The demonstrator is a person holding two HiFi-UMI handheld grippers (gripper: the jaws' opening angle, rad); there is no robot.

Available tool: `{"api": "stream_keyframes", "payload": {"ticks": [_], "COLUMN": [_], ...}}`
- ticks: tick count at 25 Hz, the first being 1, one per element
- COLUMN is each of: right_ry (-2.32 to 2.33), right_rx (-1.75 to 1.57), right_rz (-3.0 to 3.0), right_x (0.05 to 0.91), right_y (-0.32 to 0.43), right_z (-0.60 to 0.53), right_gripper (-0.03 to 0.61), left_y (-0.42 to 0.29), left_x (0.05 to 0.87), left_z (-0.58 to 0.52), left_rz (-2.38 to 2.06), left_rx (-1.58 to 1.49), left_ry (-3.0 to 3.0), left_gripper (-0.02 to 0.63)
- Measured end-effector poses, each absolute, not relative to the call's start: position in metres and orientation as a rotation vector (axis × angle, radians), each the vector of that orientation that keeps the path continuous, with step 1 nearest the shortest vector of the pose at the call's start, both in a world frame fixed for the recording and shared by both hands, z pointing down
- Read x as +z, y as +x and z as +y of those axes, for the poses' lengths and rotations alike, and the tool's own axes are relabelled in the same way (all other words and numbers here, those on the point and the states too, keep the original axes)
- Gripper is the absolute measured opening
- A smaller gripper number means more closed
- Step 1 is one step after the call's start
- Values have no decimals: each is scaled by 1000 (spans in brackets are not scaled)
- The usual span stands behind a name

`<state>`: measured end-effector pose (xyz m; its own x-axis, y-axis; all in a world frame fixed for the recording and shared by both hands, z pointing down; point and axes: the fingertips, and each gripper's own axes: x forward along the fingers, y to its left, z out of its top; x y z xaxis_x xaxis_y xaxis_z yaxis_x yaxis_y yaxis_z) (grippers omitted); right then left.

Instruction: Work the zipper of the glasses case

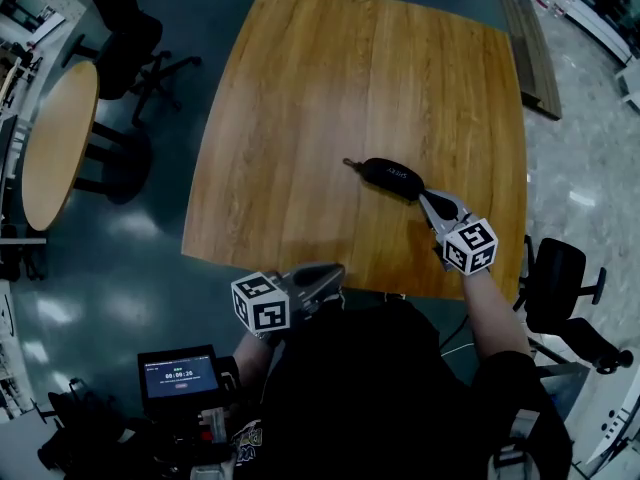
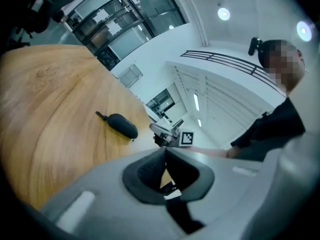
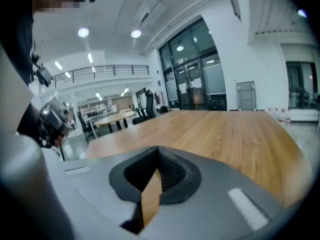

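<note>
A black glasses case [image 1: 392, 176] lies on the wooden table [image 1: 330, 88], right of its middle, with its zipper pull tab pointing left. My right gripper [image 1: 427, 198] is just off the case's right end, jaws shut and nothing between them. In the right gripper view the gripper [image 3: 157, 151] looks across bare tabletop and the case is out of sight. My left gripper [image 1: 336, 272] hovers at the table's front edge, well short of the case. The left gripper [image 2: 165, 152] is shut and empty there, with the case [image 2: 121, 125] and the right gripper [image 2: 169, 134] ahead of it.
A round wooden table [image 1: 55, 143] and black office chairs [image 1: 130, 43] stand on the floor to the left. Another black chair [image 1: 560, 278] is at the right. A small screen [image 1: 178, 376] sits low by the person's body. A wooden bench [image 1: 530, 48] stands beyond the table's far right corner.
</note>
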<state>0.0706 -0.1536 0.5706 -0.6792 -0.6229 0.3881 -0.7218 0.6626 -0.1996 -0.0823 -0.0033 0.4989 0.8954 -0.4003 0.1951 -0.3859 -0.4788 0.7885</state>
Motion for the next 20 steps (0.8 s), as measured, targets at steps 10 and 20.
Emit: {"api": "stream_keyframes", "payload": {"ticks": [10,20], "right_ry": [952,1024], "right_rx": [708,622], "right_rz": [-2999,-3073], "right_x": [432,401], "right_y": [-38,-6], "right_z": [-17,62], "right_gripper": [5,3], "left_y": [-43,4], "left_x": [443,408], "left_z": [29,105], "left_rz": [-19,91], "left_rx": [-3,-1], "left_ry": [2340,2457], "left_gripper": [-1,-6]}}
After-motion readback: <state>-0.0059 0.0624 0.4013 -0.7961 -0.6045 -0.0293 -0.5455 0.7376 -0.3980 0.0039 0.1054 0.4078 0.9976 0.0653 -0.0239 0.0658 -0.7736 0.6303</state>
